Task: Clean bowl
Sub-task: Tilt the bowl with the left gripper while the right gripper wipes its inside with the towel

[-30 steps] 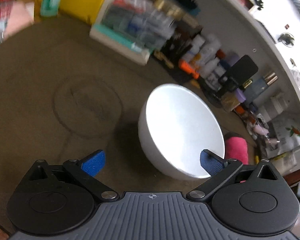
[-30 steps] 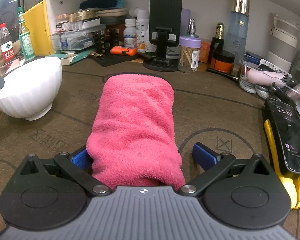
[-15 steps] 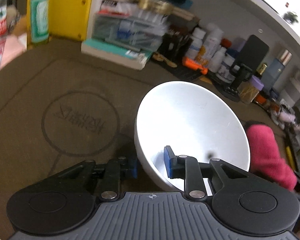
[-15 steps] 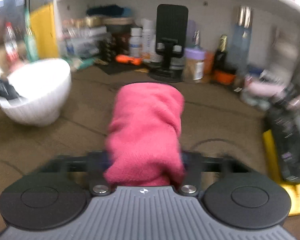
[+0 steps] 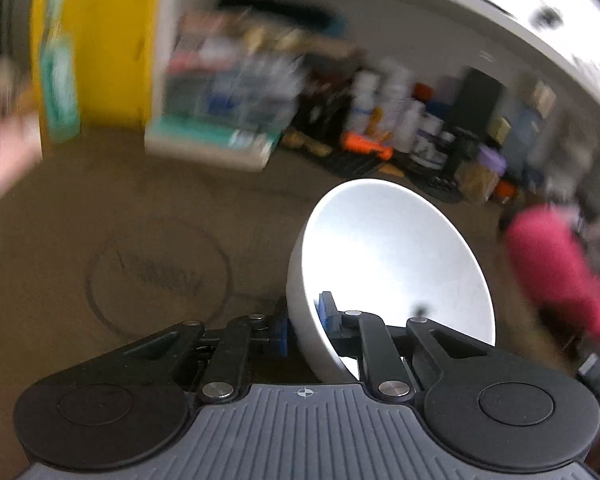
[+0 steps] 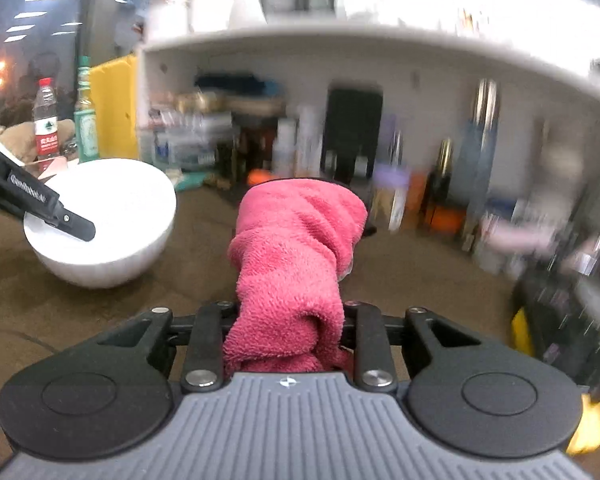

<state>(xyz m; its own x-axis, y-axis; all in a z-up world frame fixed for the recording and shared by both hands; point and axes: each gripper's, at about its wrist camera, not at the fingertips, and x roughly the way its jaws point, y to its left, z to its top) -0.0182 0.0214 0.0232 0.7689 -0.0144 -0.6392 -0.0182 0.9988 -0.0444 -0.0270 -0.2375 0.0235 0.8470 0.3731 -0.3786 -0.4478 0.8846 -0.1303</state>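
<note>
On the bowl (image 5: pixel 396 256) rim, left fingers (image 5: pixel 326 314) clamped; right fingers (image 6: pixel 366 332) around towel (image 6: pixel 296 256).

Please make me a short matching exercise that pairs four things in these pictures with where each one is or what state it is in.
Things:
1. bowl
2. towel
3. left gripper
4. water bottle

Places or states:
A. squeezed between the right gripper's fingers
B. standing at the far left, behind the bowl
C. tilted, with one finger inside and one outside its rim
D. shut on the bowl's rim

Pairs: 1-C, 2-A, 3-D, 4-B
</note>
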